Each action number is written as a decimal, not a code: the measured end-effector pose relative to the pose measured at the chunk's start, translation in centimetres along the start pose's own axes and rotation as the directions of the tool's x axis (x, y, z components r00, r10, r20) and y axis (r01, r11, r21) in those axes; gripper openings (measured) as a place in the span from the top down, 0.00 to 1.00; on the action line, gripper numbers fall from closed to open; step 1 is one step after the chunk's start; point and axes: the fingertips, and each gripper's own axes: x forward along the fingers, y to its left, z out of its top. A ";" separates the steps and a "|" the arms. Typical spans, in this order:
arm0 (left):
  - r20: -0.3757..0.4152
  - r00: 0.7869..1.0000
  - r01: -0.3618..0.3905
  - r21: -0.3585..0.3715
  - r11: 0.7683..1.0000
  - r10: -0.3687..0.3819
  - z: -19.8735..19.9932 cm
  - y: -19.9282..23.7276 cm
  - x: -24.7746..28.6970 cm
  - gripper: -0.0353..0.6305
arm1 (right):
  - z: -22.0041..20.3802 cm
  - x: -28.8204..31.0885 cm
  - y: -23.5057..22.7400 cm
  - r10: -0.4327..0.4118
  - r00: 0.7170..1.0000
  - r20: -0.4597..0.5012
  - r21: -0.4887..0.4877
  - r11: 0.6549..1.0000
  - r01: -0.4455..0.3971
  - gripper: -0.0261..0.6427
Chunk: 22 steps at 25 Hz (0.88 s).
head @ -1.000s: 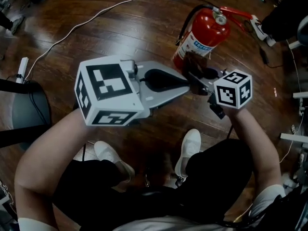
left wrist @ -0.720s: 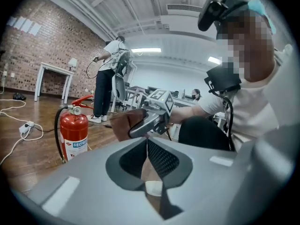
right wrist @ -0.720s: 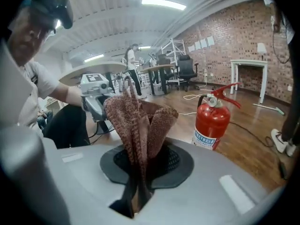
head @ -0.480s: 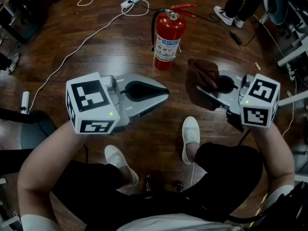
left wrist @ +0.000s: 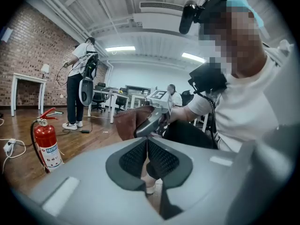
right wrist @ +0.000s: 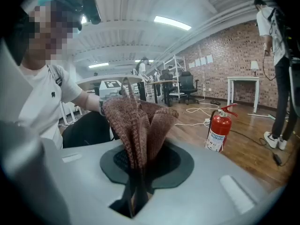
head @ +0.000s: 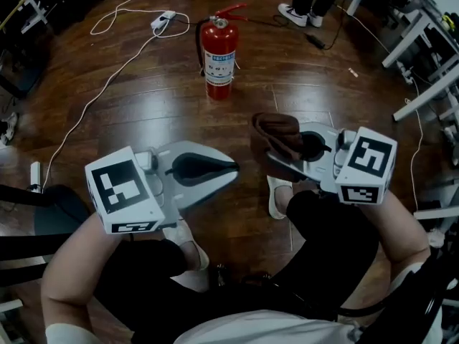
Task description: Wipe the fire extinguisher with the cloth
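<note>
The red metal fire extinguisher point(head: 219, 52) stands upright on the dark wooden plank floor point(head: 143, 113). It is far from the person, well apart from both grippers, and a little left of the gap between them.

The right gripper point(head: 280, 153) is clenched on a brown knitted cloth point(right wrist: 138, 125). The folds of the cloth stand up out of the closed jaws and fan out above them. In the right gripper view the extinguisher sits to the right of the cloth and farther off.

The left gripper point(left wrist: 146, 142) is held near the person's left knee. Its ribbed pads are pressed together with nothing between them. A white cable with a power strip point(head: 162, 20) lies on the floor, far left of the extinguisher.
</note>
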 end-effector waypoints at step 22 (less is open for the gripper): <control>-0.036 0.992 0.126 0.032 0.992 -0.125 -2.9 -5.4 0.1 0.94 | -1.4 -0.8 7.3 -0.005 0.998 0.064 -0.081 0.997 0.010 0.87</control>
